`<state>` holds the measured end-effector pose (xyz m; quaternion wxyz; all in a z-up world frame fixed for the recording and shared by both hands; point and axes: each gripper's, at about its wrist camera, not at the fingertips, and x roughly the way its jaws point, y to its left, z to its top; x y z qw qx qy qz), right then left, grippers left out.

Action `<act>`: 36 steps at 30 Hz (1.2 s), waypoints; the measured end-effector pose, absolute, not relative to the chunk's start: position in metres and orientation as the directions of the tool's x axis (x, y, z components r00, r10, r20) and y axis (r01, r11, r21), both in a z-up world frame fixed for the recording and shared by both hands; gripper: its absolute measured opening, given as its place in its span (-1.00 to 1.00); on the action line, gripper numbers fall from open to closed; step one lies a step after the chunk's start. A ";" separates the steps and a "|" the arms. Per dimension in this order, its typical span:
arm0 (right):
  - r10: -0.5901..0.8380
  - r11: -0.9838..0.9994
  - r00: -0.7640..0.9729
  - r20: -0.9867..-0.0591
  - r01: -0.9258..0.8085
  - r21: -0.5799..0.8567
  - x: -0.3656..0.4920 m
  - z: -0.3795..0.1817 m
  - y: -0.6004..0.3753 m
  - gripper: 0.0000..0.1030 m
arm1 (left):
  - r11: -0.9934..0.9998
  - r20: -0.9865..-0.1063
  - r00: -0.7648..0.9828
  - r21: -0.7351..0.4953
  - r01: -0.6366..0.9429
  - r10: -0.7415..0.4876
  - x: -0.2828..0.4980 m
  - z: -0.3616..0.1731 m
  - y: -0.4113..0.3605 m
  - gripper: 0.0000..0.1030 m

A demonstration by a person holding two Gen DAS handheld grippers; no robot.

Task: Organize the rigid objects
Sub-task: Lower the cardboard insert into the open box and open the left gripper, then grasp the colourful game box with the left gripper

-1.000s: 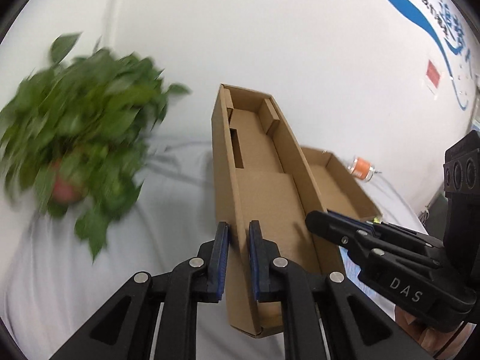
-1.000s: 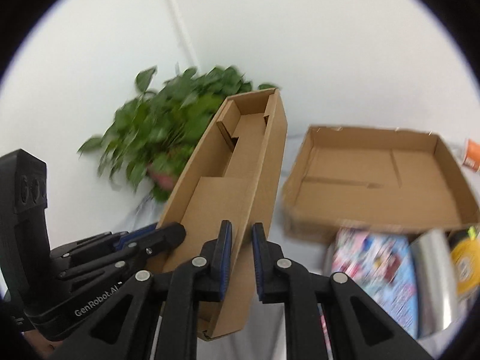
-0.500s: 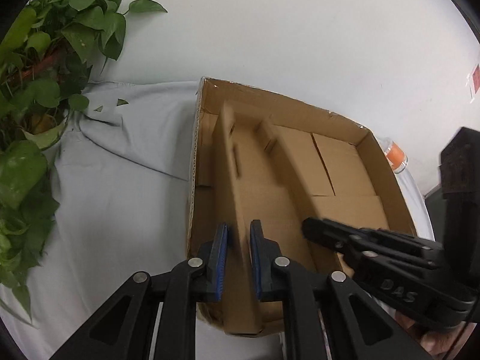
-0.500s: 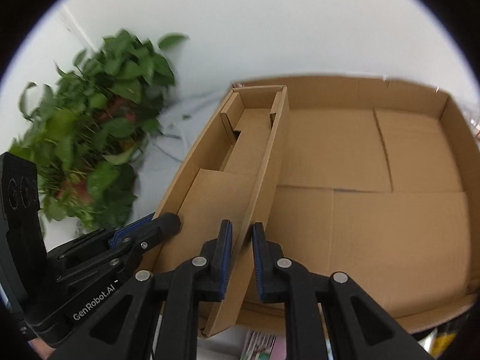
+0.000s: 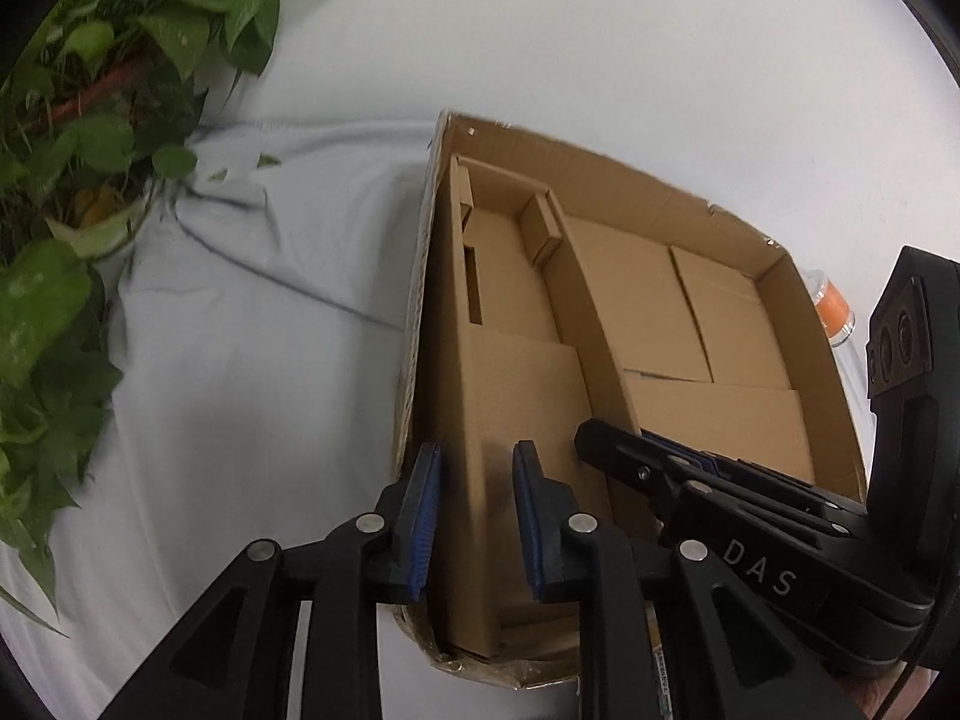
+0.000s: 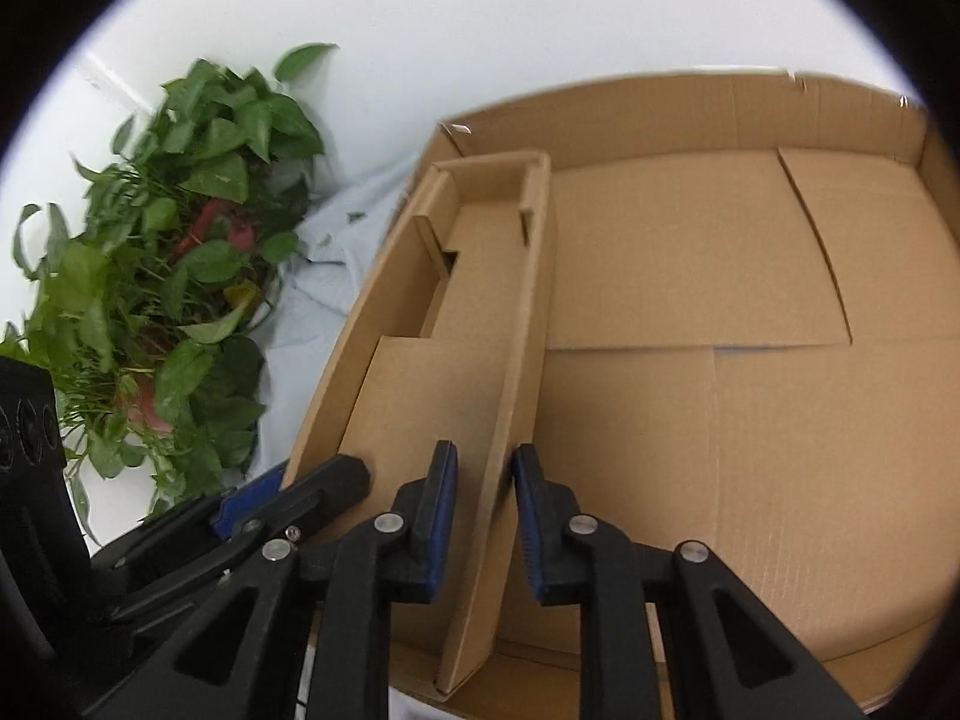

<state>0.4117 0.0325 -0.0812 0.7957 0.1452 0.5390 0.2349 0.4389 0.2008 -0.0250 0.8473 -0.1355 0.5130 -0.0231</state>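
**Narrow tray seated in large box, both claws parted**

We list a narrow cardboard tray [image 5: 516,396] lying inside the large open cardboard box [image 5: 744,426], along that box's left wall. Our left gripper [image 5: 474,516] straddles the tray's left wall, fingers parted with a visible gap on either side, gripping nothing. Our right gripper [image 6: 483,516] straddles the tray's right wall [image 6: 516,360] likewise, fingers apart and not pressing it. Ahead and left of both claws: a leafy potted plant [image 6: 168,294] on a pale grey cloth [image 5: 252,324]. Far right of the left claw, beyond the box: an orange-labelled container [image 5: 831,309].
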 end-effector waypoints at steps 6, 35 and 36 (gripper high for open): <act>0.515 0.856 0.258 -0.818 -0.197 0.477 0.418 -0.099 0.041 -0.49 | 0.961 -0.858 0.483 -0.255 -0.108 -0.174 0.417 -0.025 0.203 -0.59; 0.513 0.848 0.235 -0.826 -0.291 0.444 0.204 -0.067 -0.097 0.78 | 0.896 -0.803 0.400 -0.414 0.161 -0.442 0.250 -0.036 0.074 0.31; 0.502 0.852 0.228 -0.834 -0.294 0.432 0.205 -0.071 -0.092 0.81 | 0.901 -0.803 0.412 -0.405 0.153 -0.431 0.248 -0.037 0.074 0.20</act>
